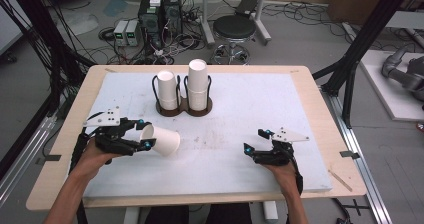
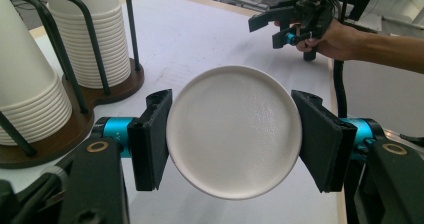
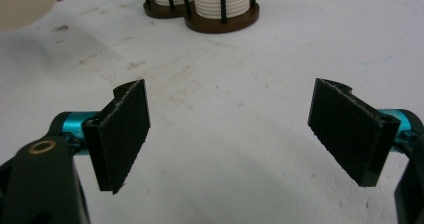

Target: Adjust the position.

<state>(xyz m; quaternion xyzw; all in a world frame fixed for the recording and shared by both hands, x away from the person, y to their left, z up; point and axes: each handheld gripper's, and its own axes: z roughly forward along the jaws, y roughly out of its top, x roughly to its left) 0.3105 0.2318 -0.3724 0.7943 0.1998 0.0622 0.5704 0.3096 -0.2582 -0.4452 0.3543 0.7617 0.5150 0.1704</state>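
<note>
White paper cup [image 1: 162, 139] lies on its side, pinched at its base by the left gripper [image 1: 144, 134], left of centre in the high view. The right gripper [image 1: 255, 141] rests at lower right, jaws wide and empty. To stack the cup well, I judge it should be tipped mouth-down over one stack in the cup holder [image 1: 182, 106] with a light squeeze, lest the wall buckle. The cup's mouth faces away in the left gripper view, so its inside stays unseen.

White paper cup [image 1: 162, 139] on its side, above the table.
</note>
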